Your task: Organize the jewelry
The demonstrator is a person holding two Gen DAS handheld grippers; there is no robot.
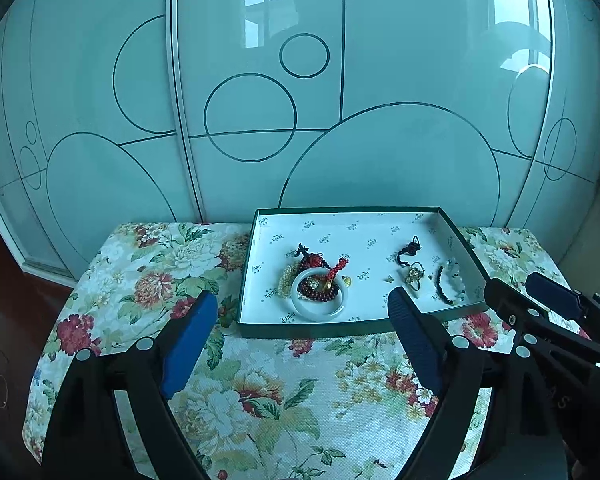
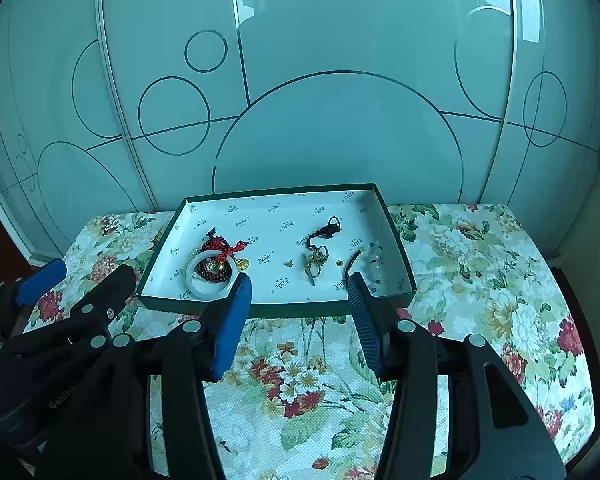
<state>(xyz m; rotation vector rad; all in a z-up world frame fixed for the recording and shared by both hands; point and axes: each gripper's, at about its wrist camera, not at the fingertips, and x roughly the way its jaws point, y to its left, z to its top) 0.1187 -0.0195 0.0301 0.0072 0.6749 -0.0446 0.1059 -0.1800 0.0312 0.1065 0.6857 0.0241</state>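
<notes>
Clearly both wait empty: the left hand-held gripper (image 1: pixel 296 332) gapes wide, the right hand-held gripper (image 2: pixel 300 312) half-spread. Just ahead, inside the box (image 1: pixel 356 330) on the counter (image 1: pixel 284 392), the hard, slippery, breakable white bangle (image 1: pixel 320 312) wants a rim grip; limp beads (image 1: pixel 444 292) bunch.

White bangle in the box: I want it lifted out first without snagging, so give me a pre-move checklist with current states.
1. Left gripper open, empty: ok.
2. Right gripper open, empty: ok.
3. White bangle free of other pieces: not ok, red beads and a red cord lie inside and across it.
4. Green box flat on the floral cloth: ok.
5. Bangle in reach: cannot tell.
</notes>
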